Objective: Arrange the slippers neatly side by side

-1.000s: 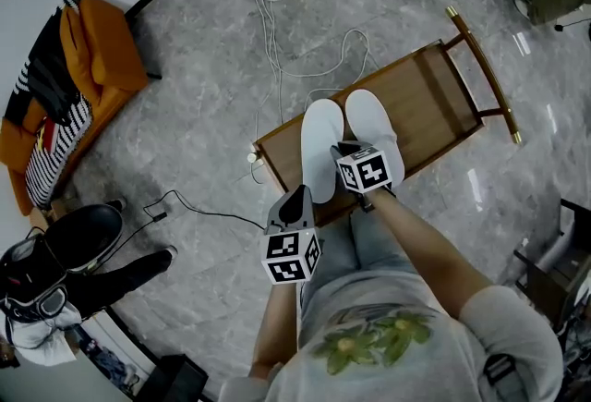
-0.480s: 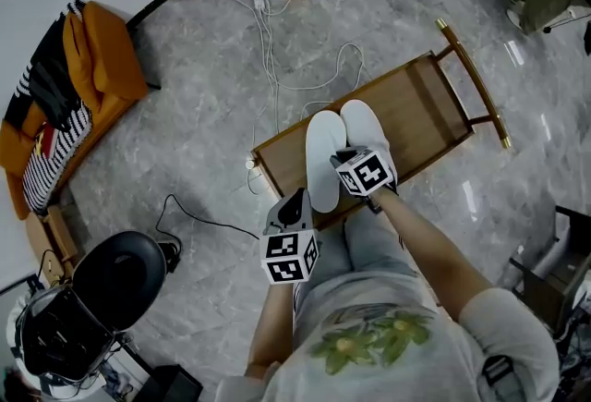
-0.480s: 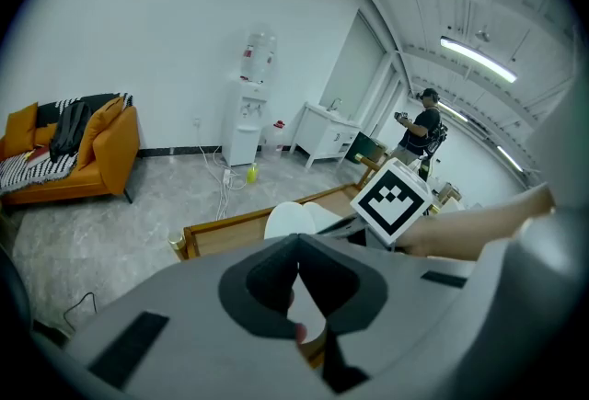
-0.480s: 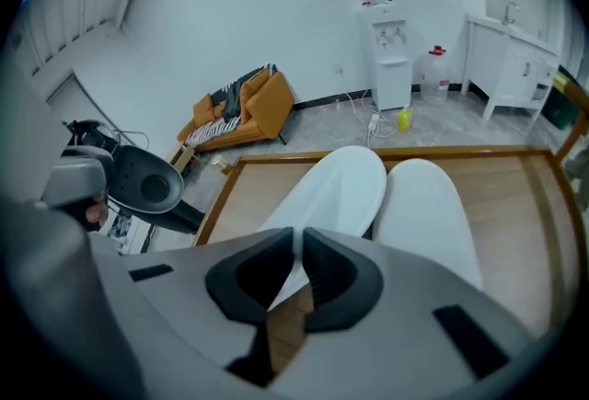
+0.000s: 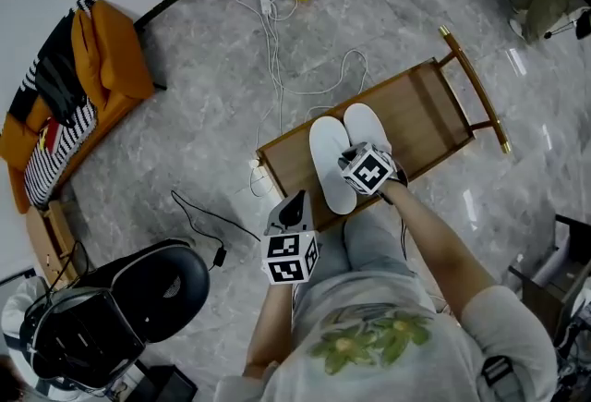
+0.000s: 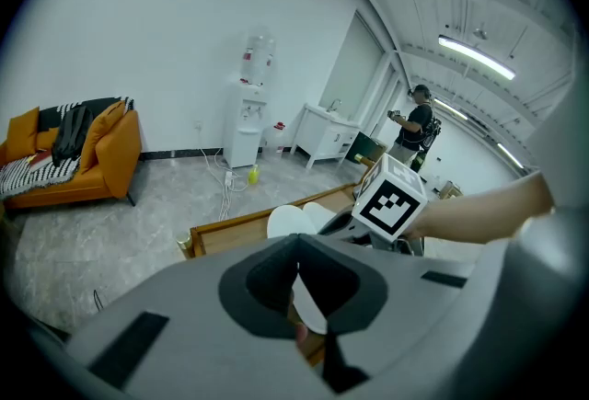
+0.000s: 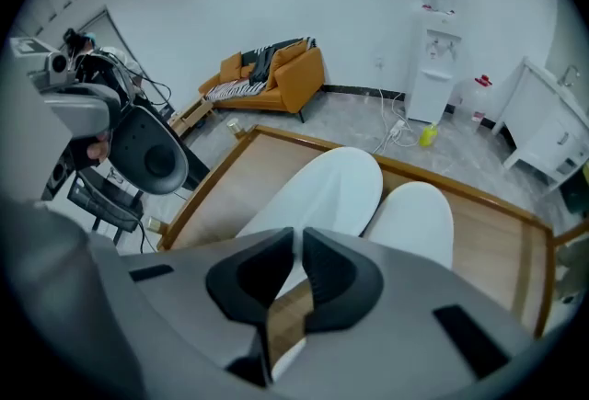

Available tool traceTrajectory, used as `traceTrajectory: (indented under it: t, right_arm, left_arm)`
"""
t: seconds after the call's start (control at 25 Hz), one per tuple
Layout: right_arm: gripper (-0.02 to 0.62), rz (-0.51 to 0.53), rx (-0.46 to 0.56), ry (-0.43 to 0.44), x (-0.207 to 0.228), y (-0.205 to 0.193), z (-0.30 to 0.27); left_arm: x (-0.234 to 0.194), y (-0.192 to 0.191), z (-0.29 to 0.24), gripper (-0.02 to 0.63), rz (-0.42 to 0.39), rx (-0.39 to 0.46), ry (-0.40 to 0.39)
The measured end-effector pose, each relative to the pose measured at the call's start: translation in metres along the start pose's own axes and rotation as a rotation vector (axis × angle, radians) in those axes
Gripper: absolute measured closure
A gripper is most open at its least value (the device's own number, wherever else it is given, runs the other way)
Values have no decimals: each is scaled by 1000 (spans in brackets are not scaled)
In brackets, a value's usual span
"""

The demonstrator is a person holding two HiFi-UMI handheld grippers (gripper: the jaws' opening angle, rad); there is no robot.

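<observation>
the right tool (image 7: 299, 237) points steeply down over the heel ends of two slippers. its dark jaws are drawn nearly together, with only a thin slit left. bare wood shows through the slit, and nothing can be seen pinched there. the left tool (image 6: 296, 251) is clenched on nothing, its tips meeting. it hangs back by the person's lap, off the near edge and well apart from the slippers.

both slippers lie on a low brown wooden desk with a raised rim (image 5: 434, 114), which stands on a grey marble floor. the left flat white fabric slipper (image 5: 331, 164) and the right flat white fabric slipper (image 5: 366, 127) touch along their inner edges. their long axes run away from the person, toes at the far end. they look close to parallel, but staggered. the left slipper sits further back toward the person, its heel close to the desk's near edge.

the pair lies directly under and just ahead of the right tool, so the right hand is much the nearer. evening the heels along that long axis seems to be what is left.
</observation>
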State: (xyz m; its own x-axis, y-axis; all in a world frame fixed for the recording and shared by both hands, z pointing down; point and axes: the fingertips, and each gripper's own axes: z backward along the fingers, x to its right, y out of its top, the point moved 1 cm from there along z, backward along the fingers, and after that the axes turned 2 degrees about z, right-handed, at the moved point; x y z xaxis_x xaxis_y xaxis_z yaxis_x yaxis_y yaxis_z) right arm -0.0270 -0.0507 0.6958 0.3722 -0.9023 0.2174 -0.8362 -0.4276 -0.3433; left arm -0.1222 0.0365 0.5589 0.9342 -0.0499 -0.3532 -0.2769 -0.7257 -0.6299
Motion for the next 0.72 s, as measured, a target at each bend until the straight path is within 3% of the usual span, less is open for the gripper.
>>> traceTrajectory:
  t: [0.36,0.72]
  right_arm:
    - [560,198,14,10,-2,-15,-1]
    - [558,255,-51,-29,2,3,-13]
  left_arm:
    - [21,-28,-2,591,-9,15,26]
    - [1,-13,9,591,7,-6,20]
